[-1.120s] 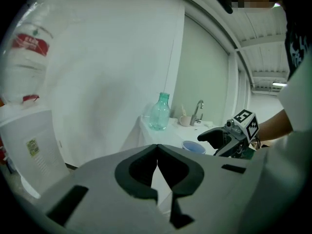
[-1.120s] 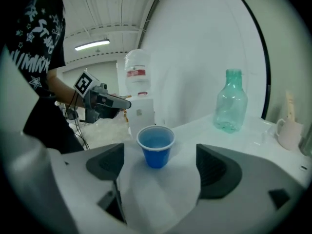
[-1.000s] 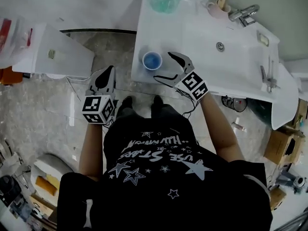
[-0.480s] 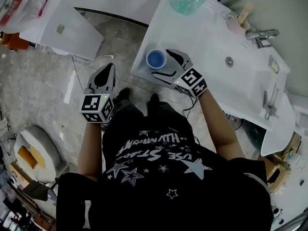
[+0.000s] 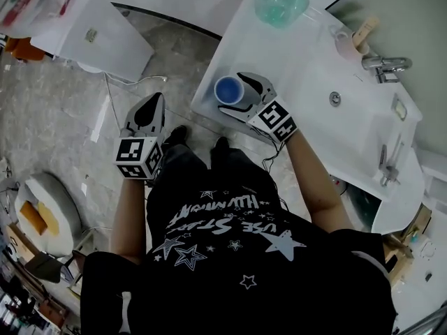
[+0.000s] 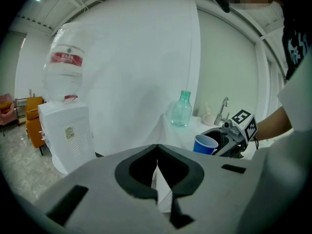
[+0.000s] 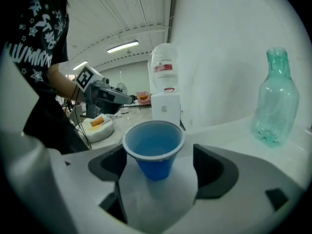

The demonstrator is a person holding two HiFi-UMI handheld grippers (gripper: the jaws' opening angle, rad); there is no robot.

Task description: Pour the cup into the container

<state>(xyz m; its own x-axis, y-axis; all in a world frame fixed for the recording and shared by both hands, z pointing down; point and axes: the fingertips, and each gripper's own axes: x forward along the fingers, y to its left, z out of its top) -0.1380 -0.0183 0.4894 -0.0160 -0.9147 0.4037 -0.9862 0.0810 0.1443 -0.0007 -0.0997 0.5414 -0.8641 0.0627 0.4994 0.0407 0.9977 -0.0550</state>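
Faced a white washbasin counter above a speckled stone floor. Showed the right gripper with jaws wide and closing around the small blue plastic cup, pads either side, not yet touching it. Found that cup upright near the counter's front corner. Showed the left gripper pressed shut on nothing, well apart over the floor. Called, by judgement, for a gentle, centred squeeze below the rim, held level, before lifting toward the tall green glass bottle, probably the container.
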